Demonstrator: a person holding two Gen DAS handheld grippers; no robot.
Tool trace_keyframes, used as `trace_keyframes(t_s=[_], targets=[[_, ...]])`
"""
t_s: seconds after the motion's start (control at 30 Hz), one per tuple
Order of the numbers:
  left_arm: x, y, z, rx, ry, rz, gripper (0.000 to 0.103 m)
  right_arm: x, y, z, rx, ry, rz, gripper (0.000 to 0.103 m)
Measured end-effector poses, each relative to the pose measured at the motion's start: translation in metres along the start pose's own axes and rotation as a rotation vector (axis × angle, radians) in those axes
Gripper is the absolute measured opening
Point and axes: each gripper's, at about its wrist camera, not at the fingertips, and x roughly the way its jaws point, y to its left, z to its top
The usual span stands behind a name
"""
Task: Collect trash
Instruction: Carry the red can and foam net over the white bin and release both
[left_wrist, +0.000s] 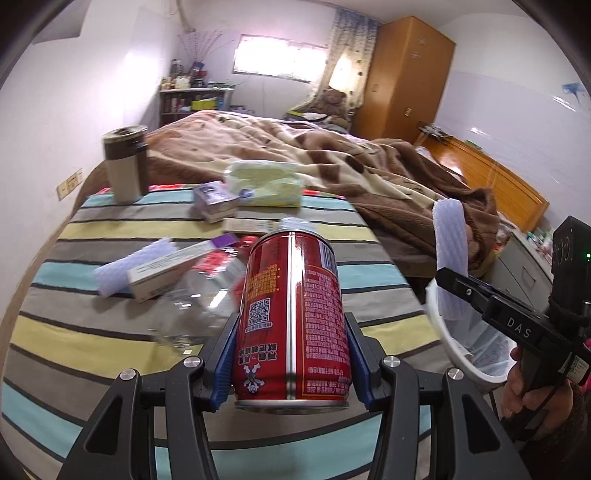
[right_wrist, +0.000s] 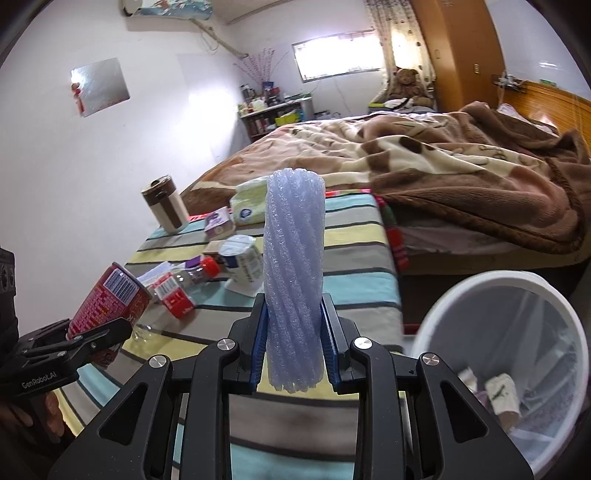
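Note:
My left gripper (left_wrist: 291, 350) is shut on a red drink can (left_wrist: 291, 314), held above the striped table (left_wrist: 110, 332); the can also shows in the right wrist view (right_wrist: 107, 299). My right gripper (right_wrist: 293, 343) is shut on a pale blue foam net sleeve (right_wrist: 293, 277), held upright beside the white trash bin (right_wrist: 480, 284). In the left wrist view the sleeve (left_wrist: 450, 254) stands over the bin rim (left_wrist: 439, 332). On the table lie a clear plastic bottle with a red cap (right_wrist: 195, 273), a second foam sleeve (left_wrist: 129, 266) and a flat carton (left_wrist: 166, 269).
A brown and beige tumbler (right_wrist: 166, 206), a tissue pack (right_wrist: 247, 203), a small purple box (right_wrist: 218, 223) and a white cup (right_wrist: 243, 262) stand on the table. A bed with a brown blanket (right_wrist: 443, 166) lies beyond. The bin holds some trash (right_wrist: 502, 395).

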Motion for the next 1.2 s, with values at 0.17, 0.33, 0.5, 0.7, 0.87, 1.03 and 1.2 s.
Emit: trace_keyframes(t_s=[0.17,0.33,0.5,0.7,0.87,1.03,1.2], targets=[[0.006,-0.034,0.0,0.047,0.008,-0.046,0.052,-0.014,-0.02,-0.003,0.035,-0.021,-0.033,0.028],[0.015,-0.067,0.002,0.085,0.011,-0.094,0.052,-0.024,-0.037,-0.005,0.056,-0.032,-0.082,0.028],[0.023,-0.1,0.003,0.121,0.017,-0.139,0.052,-0.035,-0.06,-0.009,0.093,-0.039,-0.122,0.028],[0.037,-0.14,0.004,0.168,0.035,-0.191,0.052,-0.043,-0.084,-0.015,0.129,-0.033,-0.174,0.028],[0.052,-0.168,0.003,0.194,0.058,-0.232,0.052,-0.047,-0.102,-0.023,0.149,-0.014,-0.217,0.028],[0.069,-0.197,0.0,0.221,0.085,-0.262,0.052,-0.044,-0.117,-0.031,0.167,0.024,-0.243,0.028],[0.083,-0.219,-0.007,0.248,0.119,-0.281,0.052,-0.046,-0.131,-0.038,0.183,0.046,-0.266,0.028]])
